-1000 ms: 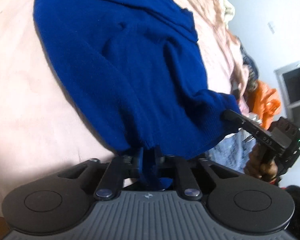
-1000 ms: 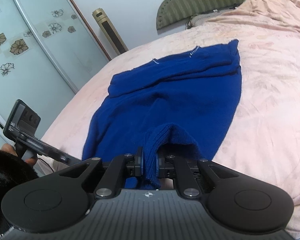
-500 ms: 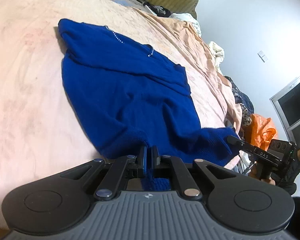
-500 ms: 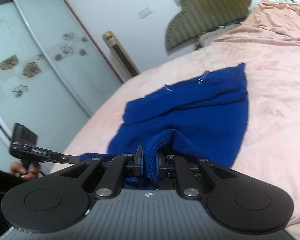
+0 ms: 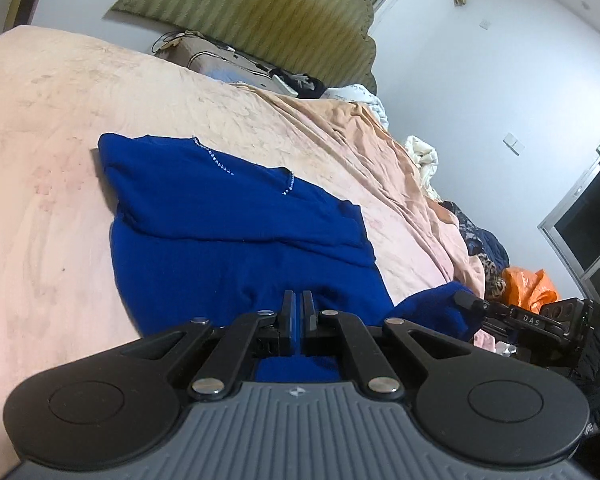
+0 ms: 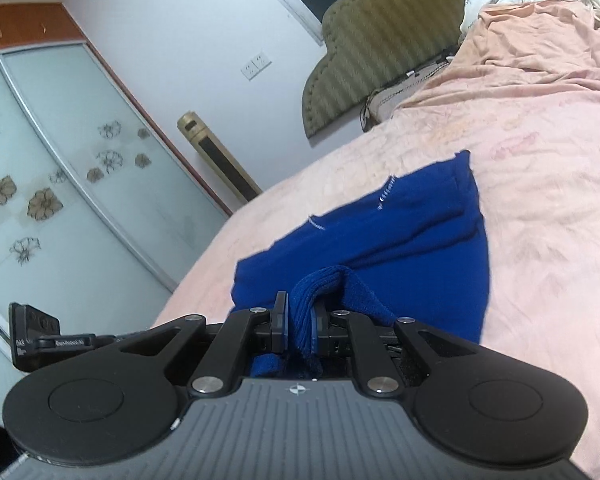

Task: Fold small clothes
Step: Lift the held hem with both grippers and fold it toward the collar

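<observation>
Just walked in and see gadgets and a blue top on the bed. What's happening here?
A person is folding a blue sweater that lies on a bed covered in a peach sheet. The left gripper is shut on the sweater's near edge, and the right gripper is shut on a bunched bit of the same edge. That edge is raised off the sheet while the rest of the sweater lies flat, neckline toward the headboard. The fold is not yet laid over.

The sweater (image 5: 236,240) is lying mid-frame on the bed (image 5: 40,200), the headboard (image 5: 260,20) standing behind (upper frame), both grippers at its near edge.
</observation>
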{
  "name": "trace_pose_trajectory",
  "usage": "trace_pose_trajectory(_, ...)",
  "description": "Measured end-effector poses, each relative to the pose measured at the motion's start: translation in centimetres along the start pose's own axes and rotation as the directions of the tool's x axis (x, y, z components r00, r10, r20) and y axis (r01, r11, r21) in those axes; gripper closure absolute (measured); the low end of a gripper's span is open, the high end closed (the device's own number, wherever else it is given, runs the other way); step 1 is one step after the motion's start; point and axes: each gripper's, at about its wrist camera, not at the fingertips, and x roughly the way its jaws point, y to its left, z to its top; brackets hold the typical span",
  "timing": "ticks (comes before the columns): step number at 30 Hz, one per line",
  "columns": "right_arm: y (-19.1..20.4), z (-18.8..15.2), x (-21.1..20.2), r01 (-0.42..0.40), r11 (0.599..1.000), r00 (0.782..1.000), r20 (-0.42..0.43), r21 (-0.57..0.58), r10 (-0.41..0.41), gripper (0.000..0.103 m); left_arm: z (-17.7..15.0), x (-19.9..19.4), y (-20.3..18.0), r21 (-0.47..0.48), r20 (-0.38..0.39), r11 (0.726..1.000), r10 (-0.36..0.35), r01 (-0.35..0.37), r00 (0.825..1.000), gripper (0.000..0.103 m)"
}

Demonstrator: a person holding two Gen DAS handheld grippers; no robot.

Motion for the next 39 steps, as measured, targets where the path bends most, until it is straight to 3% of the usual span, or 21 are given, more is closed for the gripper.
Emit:
trace_pose_trajectory(3,0.1,0.5,1.1,0.022,1.0,1.0,-0.007,-0.001,-0.022,0.089,-0.4,0.7,0.7,-0.04,-0.075,0.998,-0.053,0.05,0.996,0.099)
trace_pose_trajectory(5,0.1,0.3,1.6,0.045,0.999,0.999,-0.019,-0.008,-0.046,0.089,-1.5,1.2,1.5,-0.055,-0.149,0.998,-0.024,0.016,0.989,0.09)
trace_pose_trajectory(6,-0.1,0.2,1.8,0.048,0.999,0.999,-0.025,0.002,-0.048,0.089,-2.1,1.6,1.8,-0.05,-0.2,0.999,0.011,-0.021,0.98,0.07)
trace_pose_trajectory(7,-0.4,0.1,1.9,0.051,0.999,0.998,-0.029,0.014,-0.051,0.089,-2.7,2.0,2.2,-0.053,-0.238,0.997,0.041,-0.055,0.97,0.056)
trace_pose_trajectory(8,-0.7,0.0,2.0,0.057,0.998,0.998,-0.032,0.021,-0.057,0.089,-3.6,2.1,2.8,-0.07,-0.253,0.994,0.06,-0.08,0.966,0.032)
trace_pose_trajectory(9,-0.8,-0.1,2.0,0.062,0.998,0.998,-0.034,0.025,-0.061,0.089,-4.2,2.1,3.3,-0.091,-0.25,0.992,0.058,-0.083,0.967,0.024)
trace_pose_trajectory(13,-0.9,-0.1,2.0,0.056,0.998,0.998,-0.034,0.027,-0.055,0.089,-6.3,2.7,4.6,-0.227,-0.3,0.974,-0.068,-0.002,0.952,0.024)
trace_pose_trajectory(15,-0.8,-0.1,2.2,0.054,0.998,0.998,-0.04,0.022,-0.053,0.089,-6.9,3.7,4.1,-0.234,-0.309,0.972,-0.106,0.032,0.945,0.018)
trace_pose_trajectory(17,-0.7,-0.2,2.5,0.052,0.998,0.998,-0.048,0.022,-0.051,0.089,-7.2,5.2,3.6,-0.218,-0.327,0.975,-0.116,0.044,0.938,0.019)
trace_pose_trajectory(18,-0.6,-0.3,2.7,0.051,0.998,0.997,-0.051,0.021,-0.05,0.089,-7.4,5.8,3.4,-0.213,-0.312,0.975,-0.124,0.058,0.942,0.022)
trace_pose_trajectory(19,-0.5,-0.3,2.8,0.049,0.999,0.997,-0.053,0.018,-0.048,0.088,-7.4,6.3,3.6,-0.223,-0.295,0.973,-0.131,0.065,0.946,0.036)
trace_pose_trajectory(20,-0.3,-0.4,2.8,0.048,0.999,0.997,-0.053,0.014,-0.047,0.089,-7.4,6.8,3.8,-0.244,-0.306,0.968,-0.133,0.057,0.943,0.082)
trace_pose_trajectory(21,-0.1,-0.4,2.7,0.048,0.999,0.998,-0.052,0.007,-0.048,0.089,-7.4,7.1,3.9,-0.255,-0.328,0.965,-0.14,0.055,0.934,0.092)
trace_pose_trajectory(25,0.5,-0.2,1.9,0.06,0.998,0.997,-0.04,-0.032,-0.061,0.089,-6.8,5.6,2.5,-0.16,-0.304,0.984,-0.127,0.081,0.944,0.093)
trace_pose_trajectory(30,0.8,0.2,0.8,0.054,0.998,0.998,-0.019,-0.034,-0.055,0.089,-4.1,1.9,1.5,-0.108,-0.201,0.987,-0.141,0.122,0.969,0.094)
trace_pose_trajectory(39,1.5,0.8,-1.2,0.038,0.999,0.999,0.016,-0.035,-0.037,0.089,-2.1,0.6,0.6,-0.07,-0.17,0.988,-0.145,0.135,0.975,0.094)
